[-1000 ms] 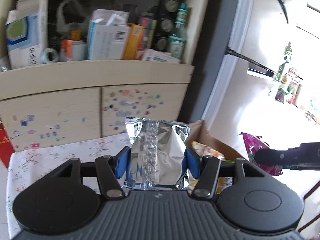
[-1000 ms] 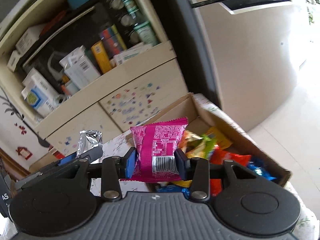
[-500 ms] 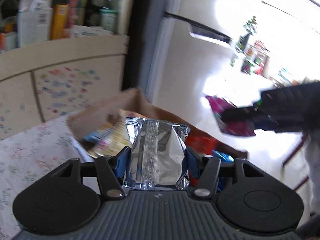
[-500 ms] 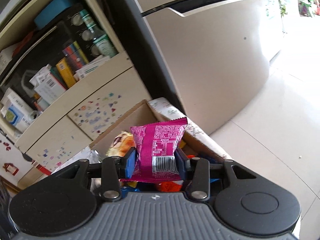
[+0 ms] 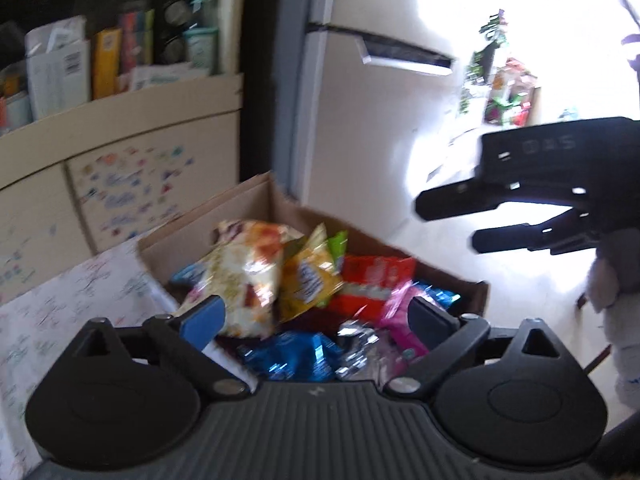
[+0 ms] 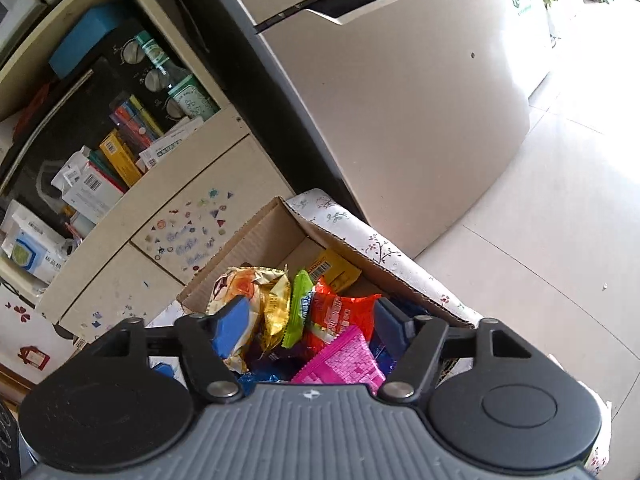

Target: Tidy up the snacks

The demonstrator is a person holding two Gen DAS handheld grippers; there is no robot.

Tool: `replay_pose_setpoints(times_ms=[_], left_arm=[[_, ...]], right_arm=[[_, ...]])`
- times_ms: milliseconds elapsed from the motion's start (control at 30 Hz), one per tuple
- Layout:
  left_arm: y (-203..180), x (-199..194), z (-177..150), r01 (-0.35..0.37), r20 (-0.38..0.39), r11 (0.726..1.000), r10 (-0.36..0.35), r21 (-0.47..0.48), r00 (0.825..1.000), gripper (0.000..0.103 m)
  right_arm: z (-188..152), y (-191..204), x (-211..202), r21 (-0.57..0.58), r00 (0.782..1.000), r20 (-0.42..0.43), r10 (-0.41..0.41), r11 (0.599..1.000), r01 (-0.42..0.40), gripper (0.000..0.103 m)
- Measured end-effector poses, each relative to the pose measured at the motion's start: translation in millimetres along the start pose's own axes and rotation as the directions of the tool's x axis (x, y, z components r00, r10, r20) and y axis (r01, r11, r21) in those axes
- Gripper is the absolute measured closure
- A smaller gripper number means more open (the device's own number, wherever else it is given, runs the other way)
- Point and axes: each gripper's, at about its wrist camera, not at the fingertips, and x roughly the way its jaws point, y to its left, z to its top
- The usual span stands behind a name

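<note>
An open cardboard box (image 5: 240, 208) (image 6: 260, 236) holds several bright snack packets. My left gripper (image 5: 316, 316) hovers over it, its jaws opening wide with nothing pressed between the pads. The silver foil packet (image 5: 354, 338) lies loose on the pile just under them. My right gripper (image 6: 310, 328) also hangs above the box with its jaws opening. The pink packet (image 6: 340, 360) (image 5: 396, 320) lies tilted on the snacks below and between its fingers, and the pads do not press on it. In the left wrist view the right gripper (image 5: 448, 224) shows beyond the box's right side.
The box stands on a table with a floral cloth (image 5: 80, 300) (image 6: 380, 248). Behind it is a sticker-covered cabinet (image 6: 192, 236) whose shelf (image 5: 120, 92) is crowded with cartons and bottles. A fridge (image 6: 400, 120) stands to the right, with tiled floor (image 6: 540, 260) beyond. A grey sleeve (image 5: 612, 280) is at the right.
Both grippers swung over the box and opened. The silver packet left the left jaws and the pink packet left the right jaws; both now lie among the snacks.
</note>
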Motion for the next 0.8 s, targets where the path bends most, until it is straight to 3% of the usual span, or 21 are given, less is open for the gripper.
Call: replay_pose_setpoints(times_ms=[233,433,800], left_arm=[[13.1,1.3,-13.7,-0.090,-0.096,0.995,0.087,-0.035,0.992,0.005],[20.4,-1.0,-14.7,-0.143,-0.129,0.988,0.135,-0.053,0.982,0.003],[28.2,-0.6,-14.9,-0.195,-0.169,0.978,0.180,-0.076,0.969,0.001]], right_arm=[[-9.4,14.5,-8.8,-0.070,0.997,0.035,-0.074,0.995,0.076,0.015],[-20.6,12.0,-16.2,-0.040,0.993,0.032,-0.118,0.992,0.119,0.010],[-40.4,17.3,-9.1,-0.113,0.965,0.009,-0.260,0.959,0.260,0.004]])
